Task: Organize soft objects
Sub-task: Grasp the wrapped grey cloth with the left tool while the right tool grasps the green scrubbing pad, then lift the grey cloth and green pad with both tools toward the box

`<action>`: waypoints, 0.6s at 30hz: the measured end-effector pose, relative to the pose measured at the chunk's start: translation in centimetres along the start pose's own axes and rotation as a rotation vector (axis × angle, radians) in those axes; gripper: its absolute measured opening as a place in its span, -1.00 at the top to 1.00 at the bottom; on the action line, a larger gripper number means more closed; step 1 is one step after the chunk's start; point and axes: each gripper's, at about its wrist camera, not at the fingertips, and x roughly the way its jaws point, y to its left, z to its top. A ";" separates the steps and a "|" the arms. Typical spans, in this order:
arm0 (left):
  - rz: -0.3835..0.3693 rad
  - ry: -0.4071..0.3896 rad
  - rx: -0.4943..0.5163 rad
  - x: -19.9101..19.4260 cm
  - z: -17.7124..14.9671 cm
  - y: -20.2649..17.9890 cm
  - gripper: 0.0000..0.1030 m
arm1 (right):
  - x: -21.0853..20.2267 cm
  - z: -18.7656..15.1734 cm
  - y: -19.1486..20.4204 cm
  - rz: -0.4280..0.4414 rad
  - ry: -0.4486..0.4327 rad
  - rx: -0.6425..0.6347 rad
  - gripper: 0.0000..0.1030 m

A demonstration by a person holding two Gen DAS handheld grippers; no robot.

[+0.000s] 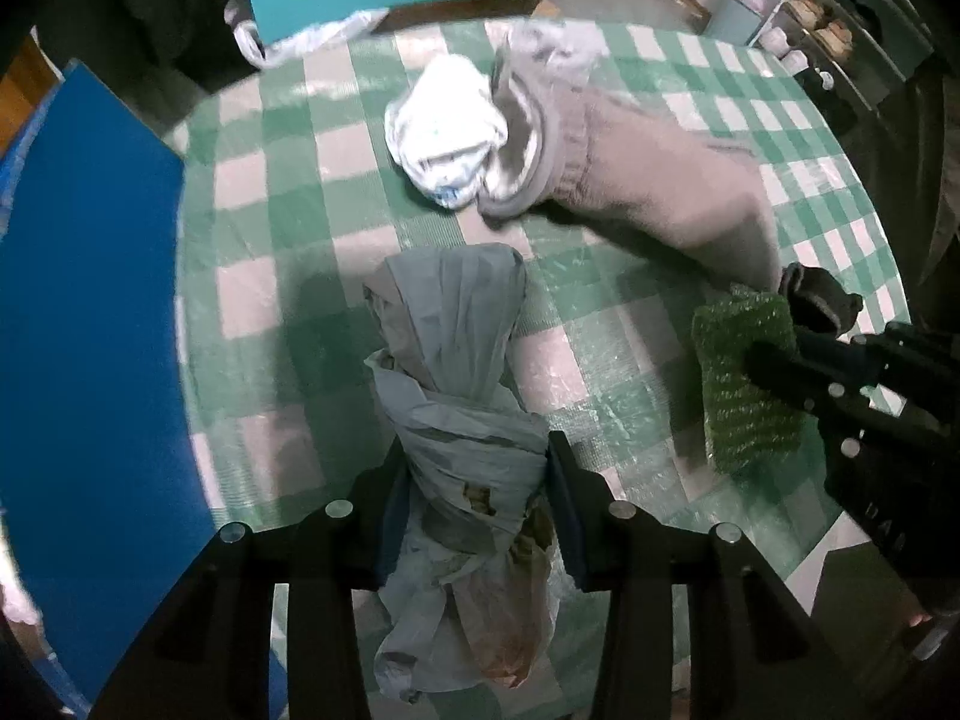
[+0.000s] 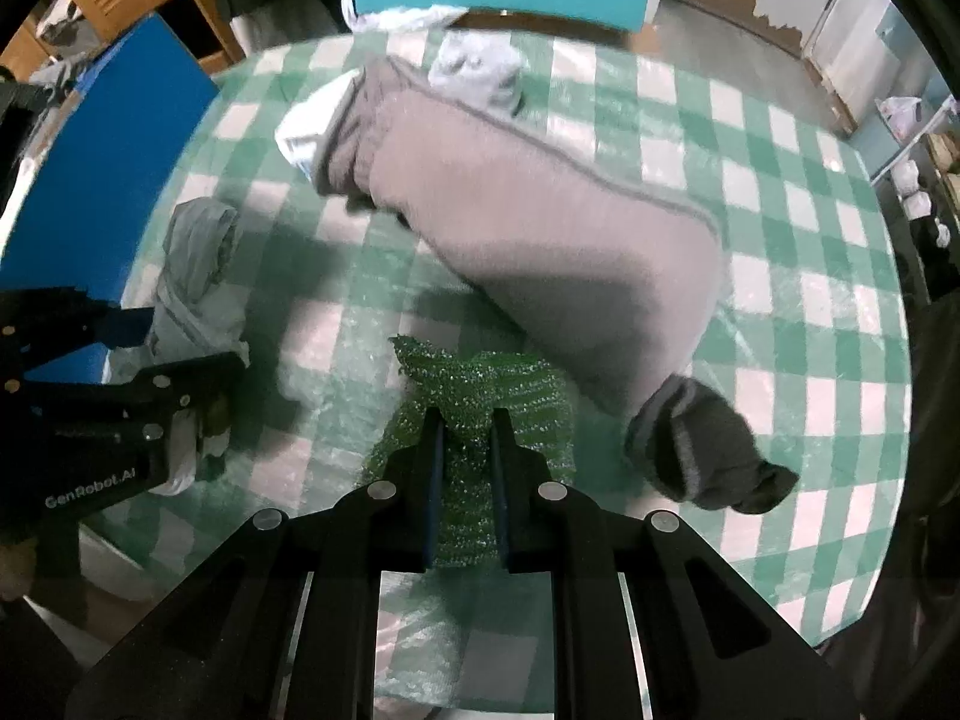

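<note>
Both sets of jaws are clamped narrow: the left gripper (image 1: 474, 504) holds one knotted plastic bag (image 1: 462, 450) at the bench's (image 1: 288, 228) near edge, the right gripper (image 2: 468, 474) one green bubble-wrap piece (image 2: 480, 396), apparently for sorting. One grey garment (image 2: 528, 228) lies mid-bench, one white bundle (image 1: 447, 132) beyond.

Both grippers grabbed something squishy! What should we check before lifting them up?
1. Left gripper pinching the knotted plastic bag: ok.
2. Right gripper shut on the green bubble wrap: ok.
3. Bubble wrap clear of the grey sock beside it: ok in the right wrist view.
4. Grey sweatpants not caught in either gripper: ok.
5. Bag knot tight enough to lift: cannot tell.
6. Place to put them chosen: cannot tell.
</note>
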 end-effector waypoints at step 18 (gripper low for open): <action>0.054 -0.166 0.057 -7.7 -1.0 -1.0 0.19 | -7.2 1.8 1.3 0.002 -0.136 -0.051 0.75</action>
